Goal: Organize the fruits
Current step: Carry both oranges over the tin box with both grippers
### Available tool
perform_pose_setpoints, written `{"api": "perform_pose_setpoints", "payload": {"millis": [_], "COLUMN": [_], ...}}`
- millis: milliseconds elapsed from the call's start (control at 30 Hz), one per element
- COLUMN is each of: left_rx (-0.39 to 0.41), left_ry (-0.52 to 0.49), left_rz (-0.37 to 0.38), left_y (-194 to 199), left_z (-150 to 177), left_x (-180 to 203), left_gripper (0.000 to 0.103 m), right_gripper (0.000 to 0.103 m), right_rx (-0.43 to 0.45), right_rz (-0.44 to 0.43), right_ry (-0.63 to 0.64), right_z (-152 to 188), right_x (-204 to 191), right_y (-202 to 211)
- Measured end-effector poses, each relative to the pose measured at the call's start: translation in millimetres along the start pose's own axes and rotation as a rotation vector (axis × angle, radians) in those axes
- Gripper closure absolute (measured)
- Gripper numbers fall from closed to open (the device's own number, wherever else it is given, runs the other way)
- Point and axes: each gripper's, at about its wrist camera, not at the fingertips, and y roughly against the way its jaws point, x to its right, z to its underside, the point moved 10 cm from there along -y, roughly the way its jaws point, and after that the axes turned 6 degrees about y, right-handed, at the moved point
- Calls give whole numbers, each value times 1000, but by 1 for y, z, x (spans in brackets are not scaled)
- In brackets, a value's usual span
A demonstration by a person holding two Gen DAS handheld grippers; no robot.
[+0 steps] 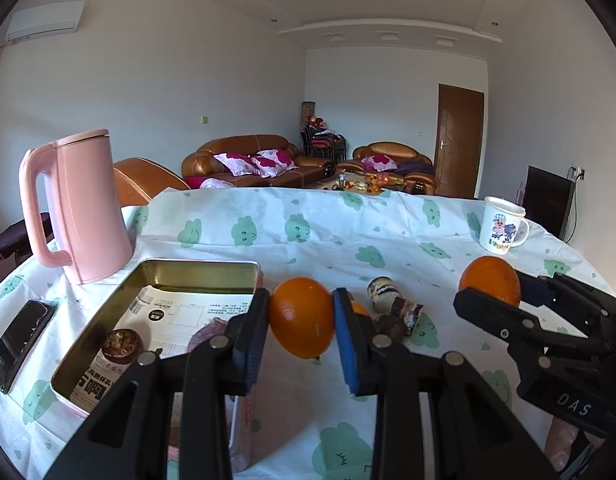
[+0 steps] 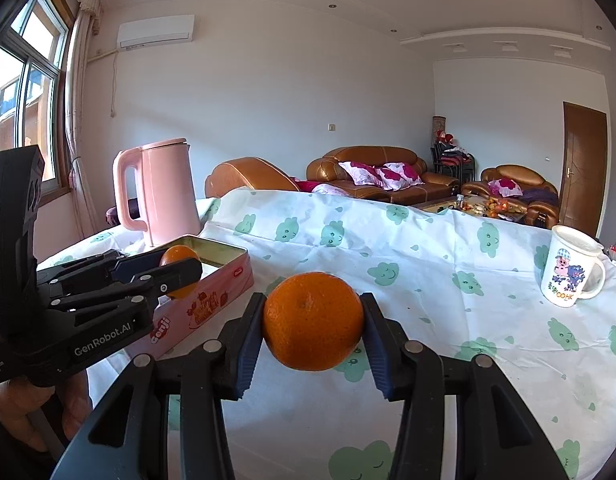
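Note:
My left gripper [image 1: 300,320] is shut on an orange [image 1: 302,316] and holds it above the table, just right of the open pink tin [image 1: 196,267]. The tin holds a printed paper and a dark mangosteen [image 1: 122,345]. My right gripper [image 2: 312,322] is shut on a second orange [image 2: 312,320] above the tablecloth; it also shows at the right of the left wrist view [image 1: 491,286]. In the right wrist view the left gripper [image 2: 180,276] with its orange [image 2: 180,258] hangs by the tin [image 2: 212,300].
A pink kettle [image 1: 82,208] stands behind the tin. A phone [image 1: 20,344] lies at the left table edge. A cartoon mug [image 1: 501,220] stands at the far right. Wrapped snacks and small dark fruits [image 1: 391,308] lie on the cloth between the grippers.

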Motion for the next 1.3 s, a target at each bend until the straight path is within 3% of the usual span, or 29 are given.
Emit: {"api": "perform_pose_setpoints", "payload": {"millis": [600,900,1300], "left_rx": [-24,-58,-120], "left_ry": [101,146,174], "left_rz": [-132,-188,-202], "left_y": [2,-2,-14], "left_z": [-5,0,13], "left_x": [-92,-135,-157], "left_gripper": [70,70,70], "right_gripper": [54,54,54], "right_rx": [-10,-61,-146], "right_rz": [-152,-220,-289], "right_ry": [108,130,164], "right_z": [-52,-47,-25], "right_x": [-81,-117,-154], "right_y": [-41,-69,-94]}}
